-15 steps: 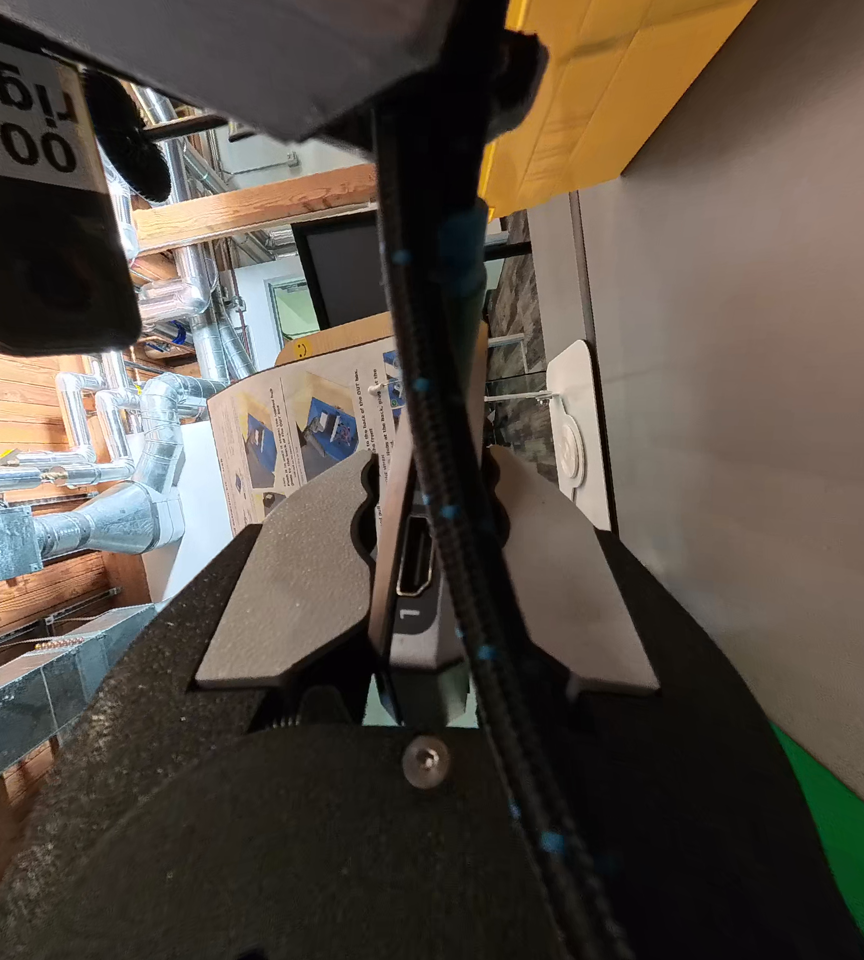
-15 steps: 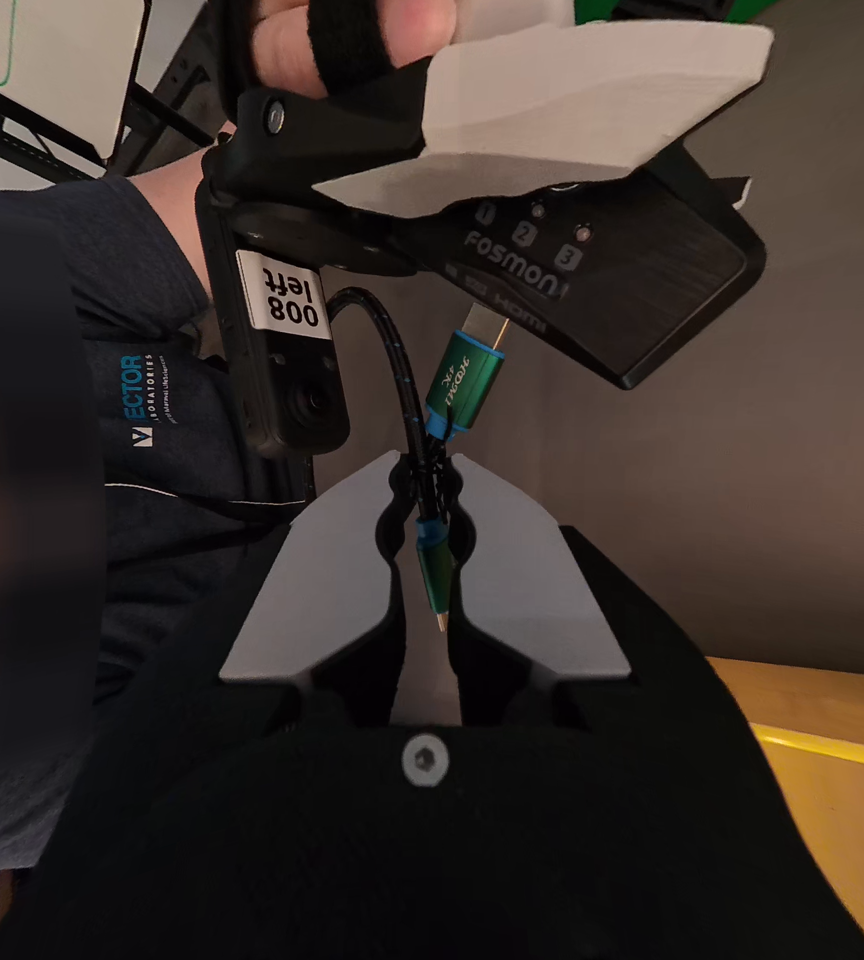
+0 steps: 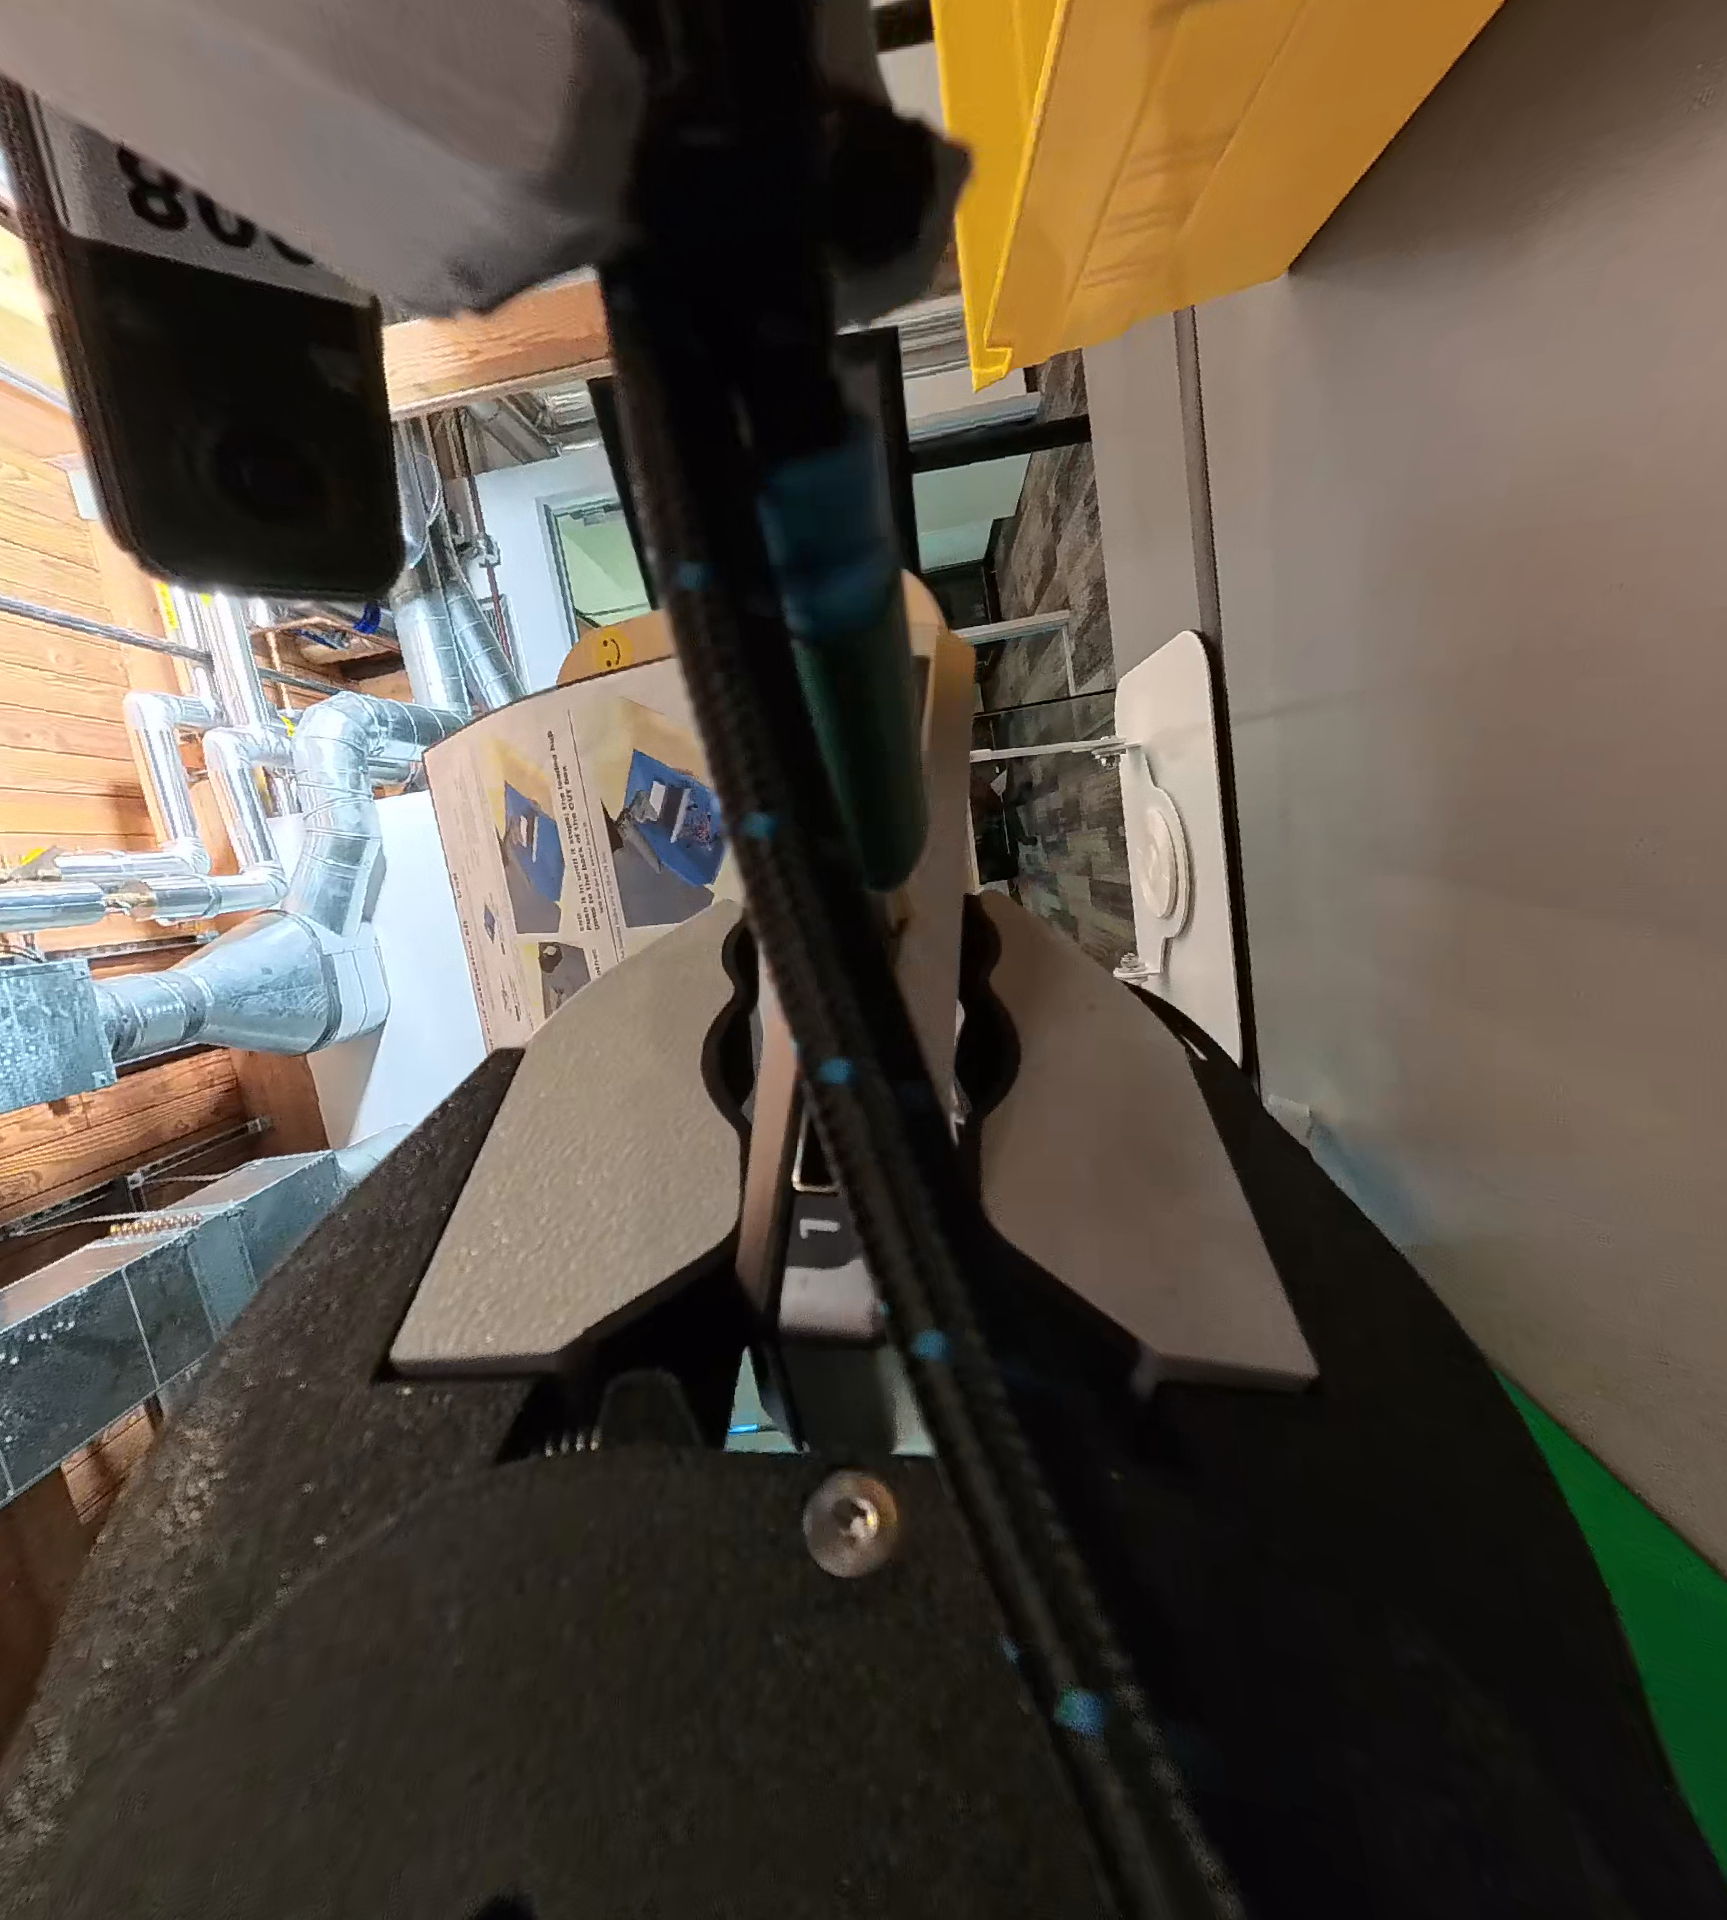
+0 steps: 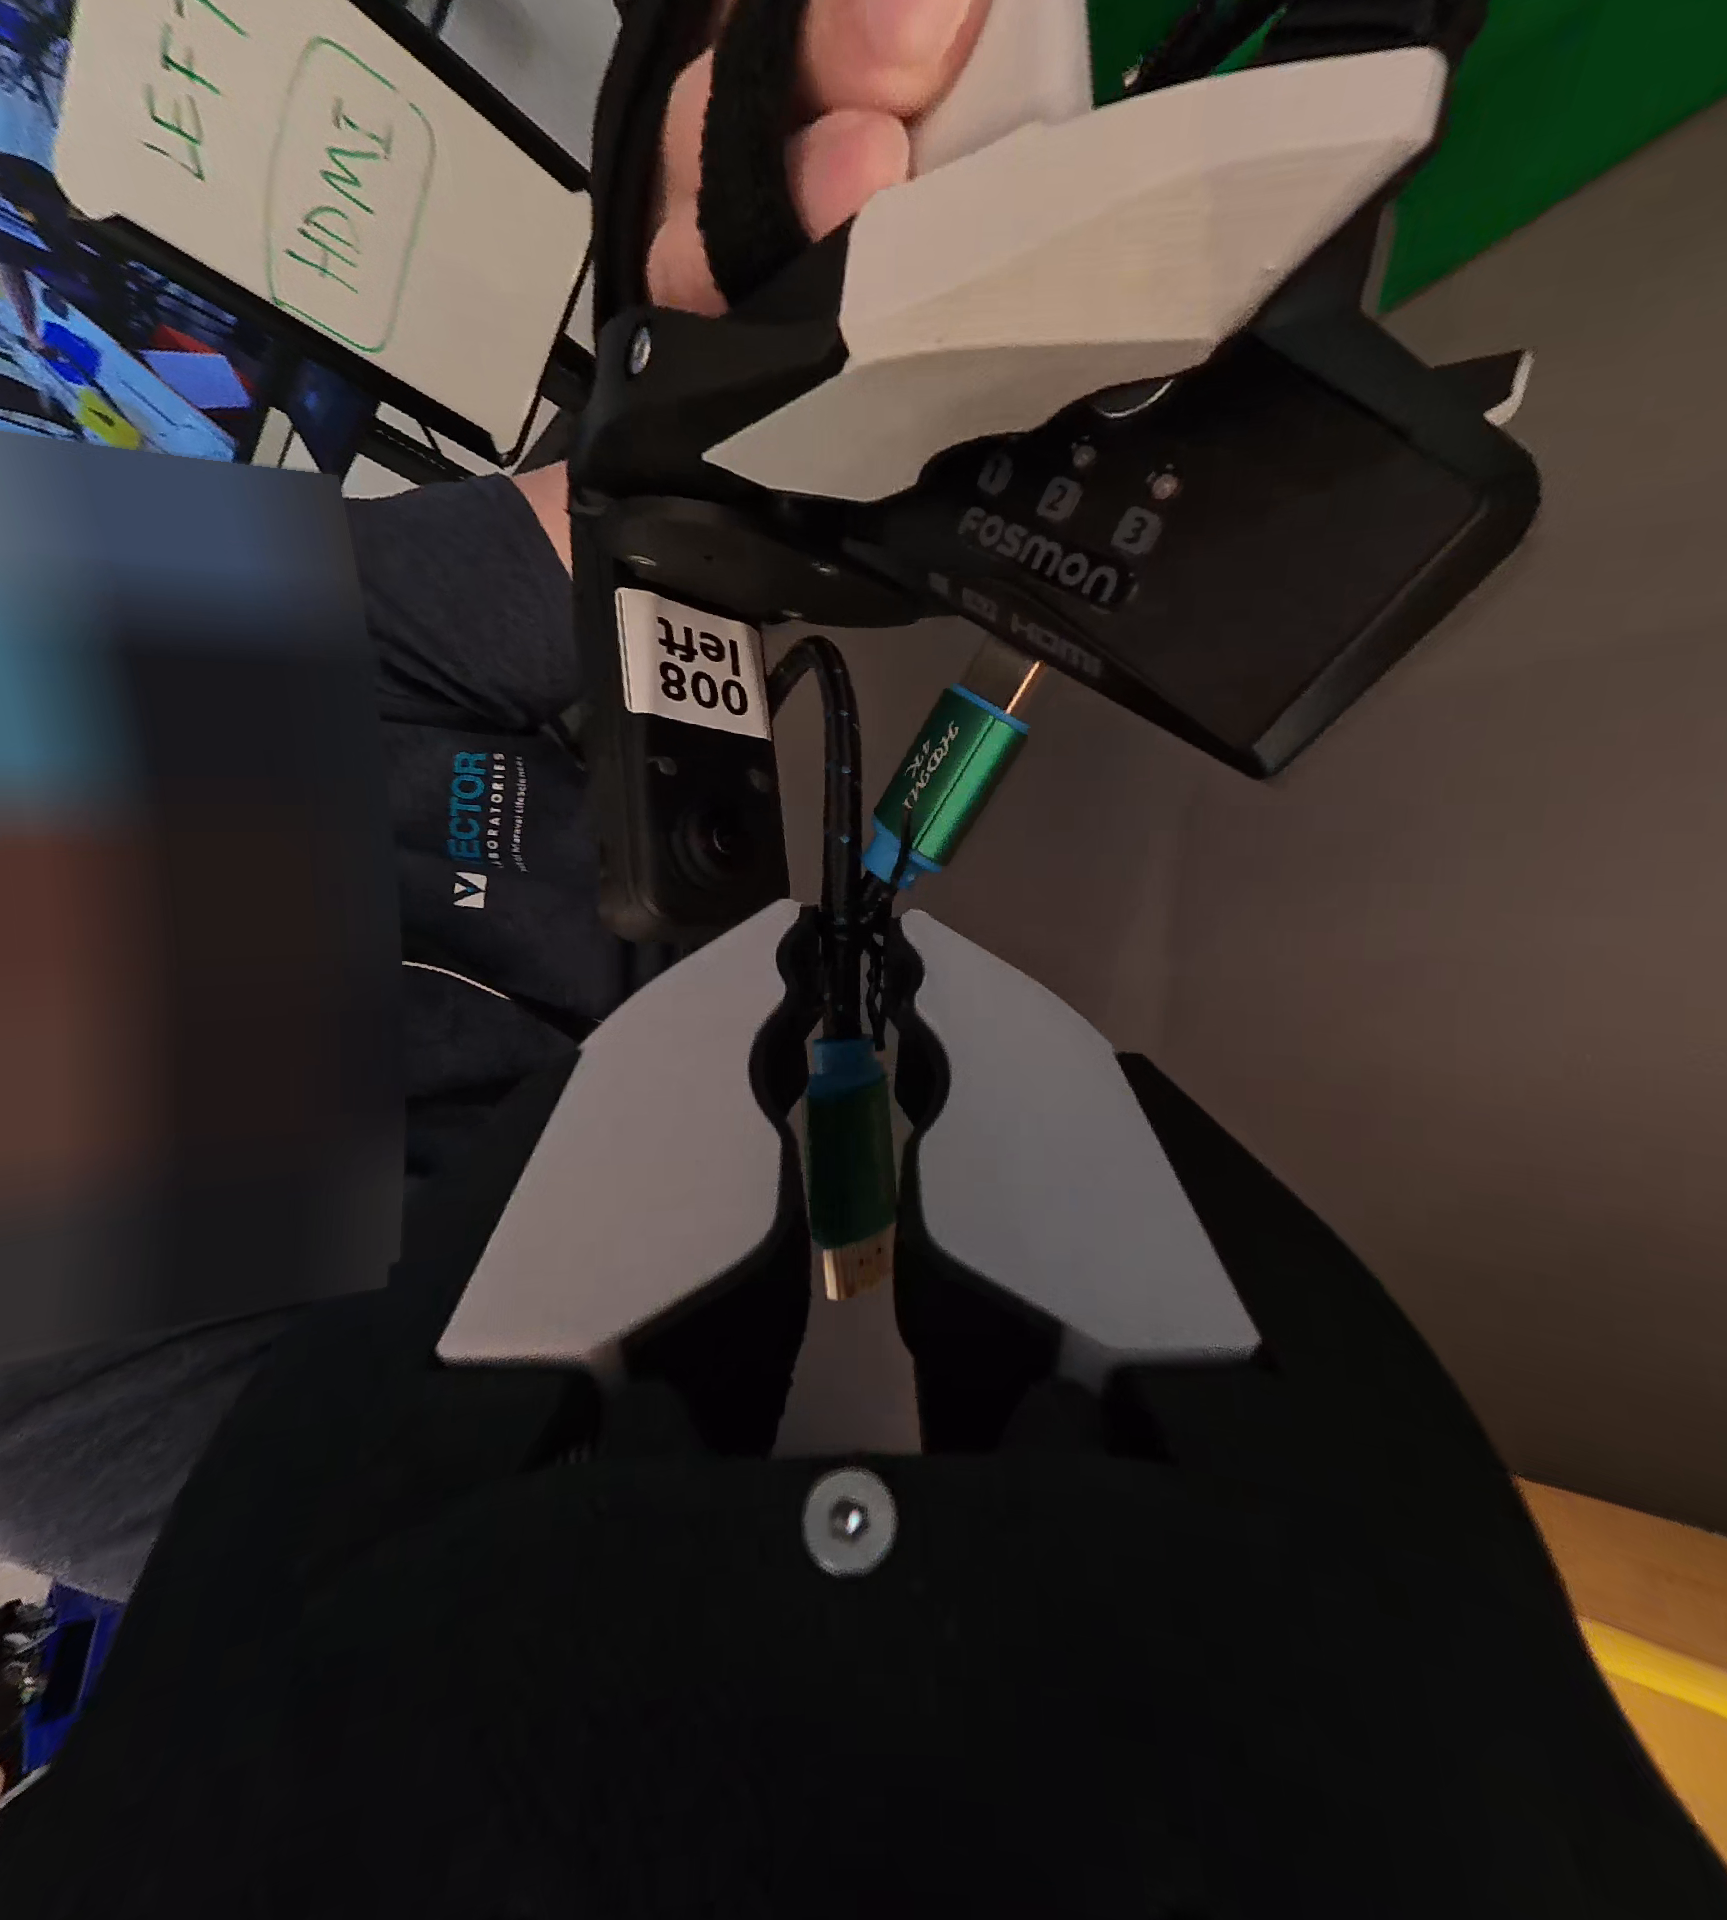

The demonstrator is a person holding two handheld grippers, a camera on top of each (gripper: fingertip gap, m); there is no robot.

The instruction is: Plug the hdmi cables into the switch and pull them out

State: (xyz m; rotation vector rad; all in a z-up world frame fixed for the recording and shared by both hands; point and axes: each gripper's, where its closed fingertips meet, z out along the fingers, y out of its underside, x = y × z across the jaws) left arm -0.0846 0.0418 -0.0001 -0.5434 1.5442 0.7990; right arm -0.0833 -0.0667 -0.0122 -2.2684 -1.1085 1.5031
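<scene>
My left gripper (image 3: 859,914) is shut on the black HDMI switch (image 3: 817,1247), seen edge-on with an open port between the fingers. In the right wrist view the switch (image 4: 1254,582) sits under the left gripper's white finger (image 4: 1098,239). My right gripper (image 4: 854,920) is shut on a black braided cable (image 4: 838,790) looped between two green plugs. One green plug (image 4: 848,1164) lies between the fingers, pointing back at the camera. The other green plug (image 4: 947,774) points at the switch, its metal tip at the switch's edge. That plug (image 3: 848,707) shows blurred from the left.
A yellow bin (image 3: 1150,156), a grey tabletop (image 3: 1513,727) and a green mat (image 3: 1721,1714) lie to the right. A printed cardboard box (image 3: 568,831) and metal ducts (image 3: 246,987) are behind. A whiteboard (image 4: 319,187) and a person's dark shirt (image 4: 485,727) are beyond the switch.
The two grippers have come closer together. The free green plug has moved up to the switch, and its metal tip now reaches the switch's edge.
</scene>
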